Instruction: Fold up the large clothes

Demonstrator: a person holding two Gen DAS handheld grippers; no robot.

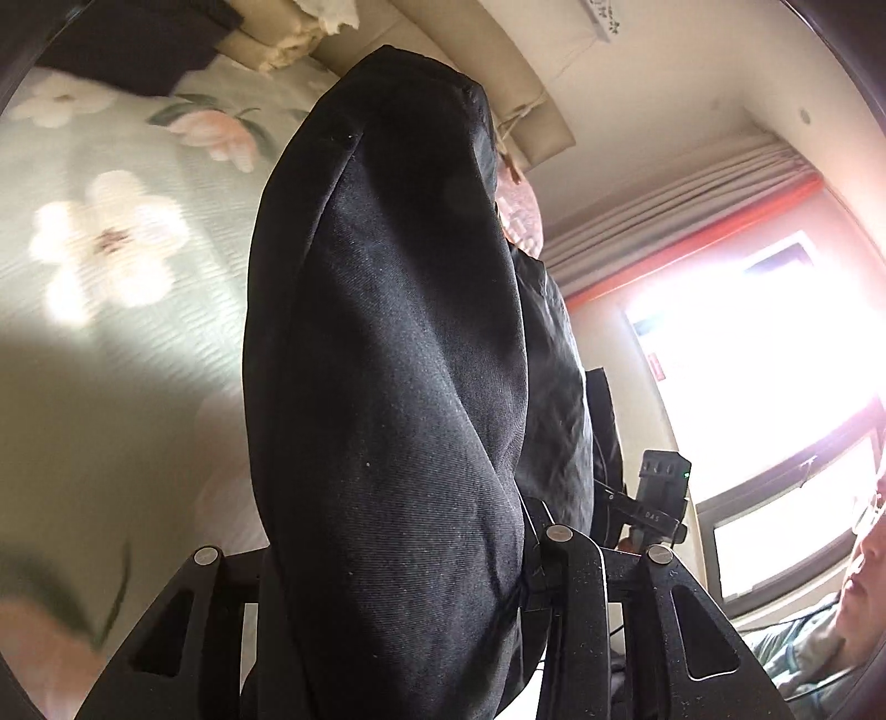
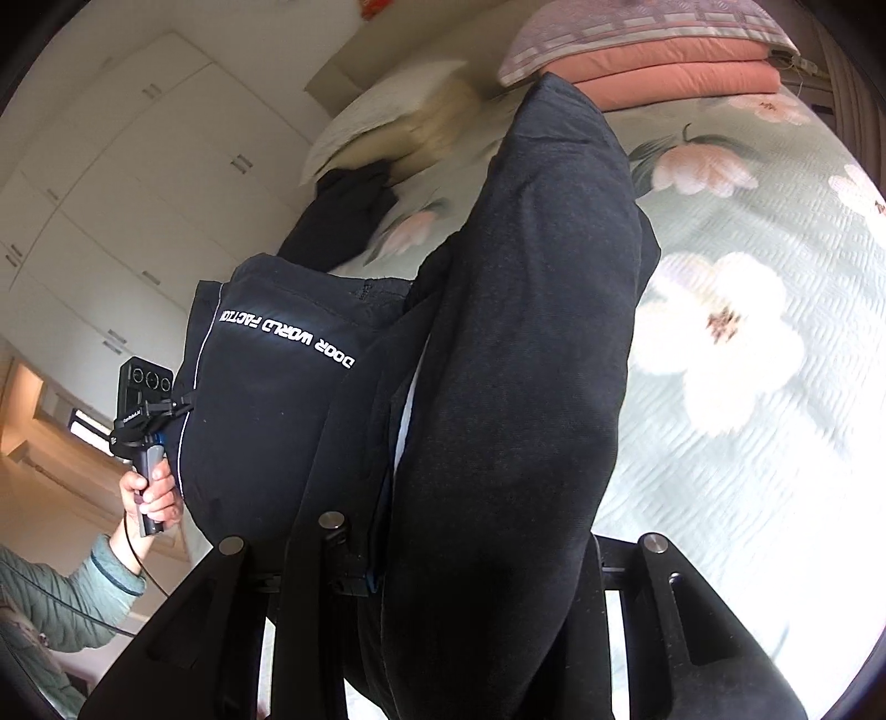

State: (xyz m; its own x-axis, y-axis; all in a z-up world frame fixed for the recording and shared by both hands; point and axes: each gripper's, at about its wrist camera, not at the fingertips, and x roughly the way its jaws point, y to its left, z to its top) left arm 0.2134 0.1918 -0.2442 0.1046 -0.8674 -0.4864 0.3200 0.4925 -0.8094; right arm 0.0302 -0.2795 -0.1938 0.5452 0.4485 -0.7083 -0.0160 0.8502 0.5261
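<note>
Black trousers (image 2: 498,387) hang over the floral bedspread (image 2: 747,443), hiding both claws.

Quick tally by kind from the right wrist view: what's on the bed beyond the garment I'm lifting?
Black garment held up: 1
Other dark clothing lying on the floral bedspread: 1
Folded salmon-pink blankets: 1 stack
Patterned pillow on that stack: 1
Pale pillow: 1
Total: 5
</note>
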